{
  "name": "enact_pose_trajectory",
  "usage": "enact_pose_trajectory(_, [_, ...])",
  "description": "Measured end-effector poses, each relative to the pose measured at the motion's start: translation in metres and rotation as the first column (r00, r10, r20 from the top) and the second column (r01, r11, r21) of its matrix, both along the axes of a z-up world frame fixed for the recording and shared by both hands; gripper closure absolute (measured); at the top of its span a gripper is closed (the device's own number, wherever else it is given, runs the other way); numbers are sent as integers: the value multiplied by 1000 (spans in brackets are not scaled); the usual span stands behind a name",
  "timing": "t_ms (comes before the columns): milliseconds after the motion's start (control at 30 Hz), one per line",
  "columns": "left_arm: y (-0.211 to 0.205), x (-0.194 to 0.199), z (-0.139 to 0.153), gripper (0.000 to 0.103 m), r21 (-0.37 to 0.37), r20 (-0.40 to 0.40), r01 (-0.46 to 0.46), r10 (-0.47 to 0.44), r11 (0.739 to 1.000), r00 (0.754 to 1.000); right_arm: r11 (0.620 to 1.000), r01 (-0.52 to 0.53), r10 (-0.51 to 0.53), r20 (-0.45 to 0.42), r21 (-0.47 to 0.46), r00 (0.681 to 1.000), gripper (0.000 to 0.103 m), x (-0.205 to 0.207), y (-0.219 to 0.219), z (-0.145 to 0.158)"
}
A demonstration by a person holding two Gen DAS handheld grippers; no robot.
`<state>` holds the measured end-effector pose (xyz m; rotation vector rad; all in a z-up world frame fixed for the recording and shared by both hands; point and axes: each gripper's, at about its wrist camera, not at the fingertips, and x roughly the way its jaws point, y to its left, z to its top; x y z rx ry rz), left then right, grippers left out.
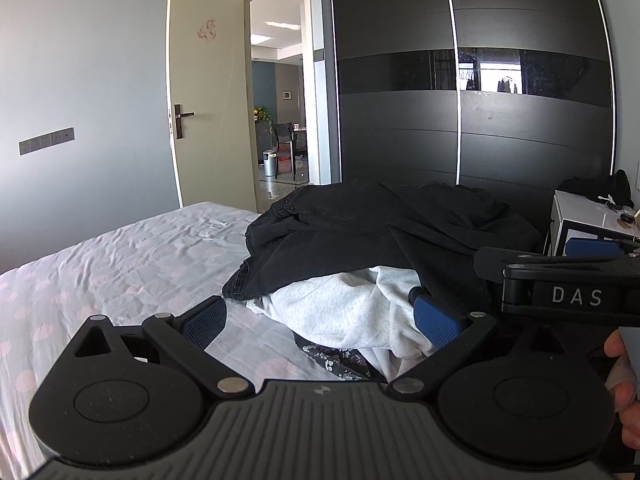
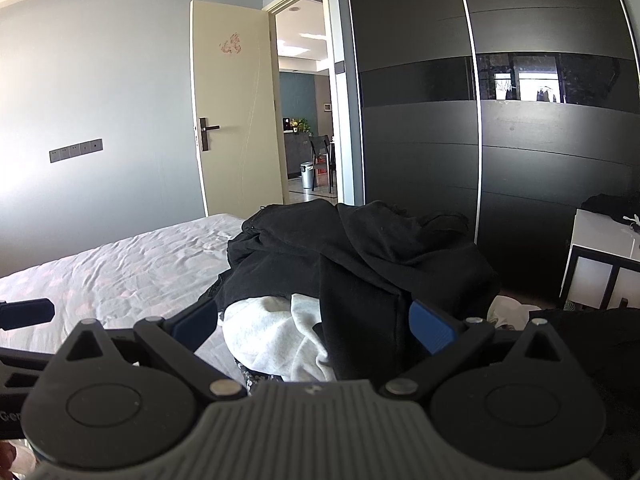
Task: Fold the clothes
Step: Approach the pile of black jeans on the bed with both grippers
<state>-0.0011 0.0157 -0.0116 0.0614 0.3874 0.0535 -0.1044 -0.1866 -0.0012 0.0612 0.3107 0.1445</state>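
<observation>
Garments in pile — three: black (image 1: 360, 232), white (image 1: 348, 312), floral (image 1: 336, 360). Grippers — two. Bed — one, at 9 o'clock.

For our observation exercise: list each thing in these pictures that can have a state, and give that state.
Left gripper: open, holding nothing.
Right gripper: open, holding nothing.
Black trousers: unfolded, heaped on top.
Light grey sweatshirt: crumpled beneath them.
Cream bedroom door: open.
Dark sliding wardrobe doors: shut.
</observation>
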Motion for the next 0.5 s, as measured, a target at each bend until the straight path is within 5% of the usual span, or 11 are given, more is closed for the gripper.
enact_pose_trajectory(500, [3, 1, 0, 0, -9, -22, 7, -7, 1000, 1000, 1000, -10, 10, -13, -11, 1000, 0, 3, 0, 0])
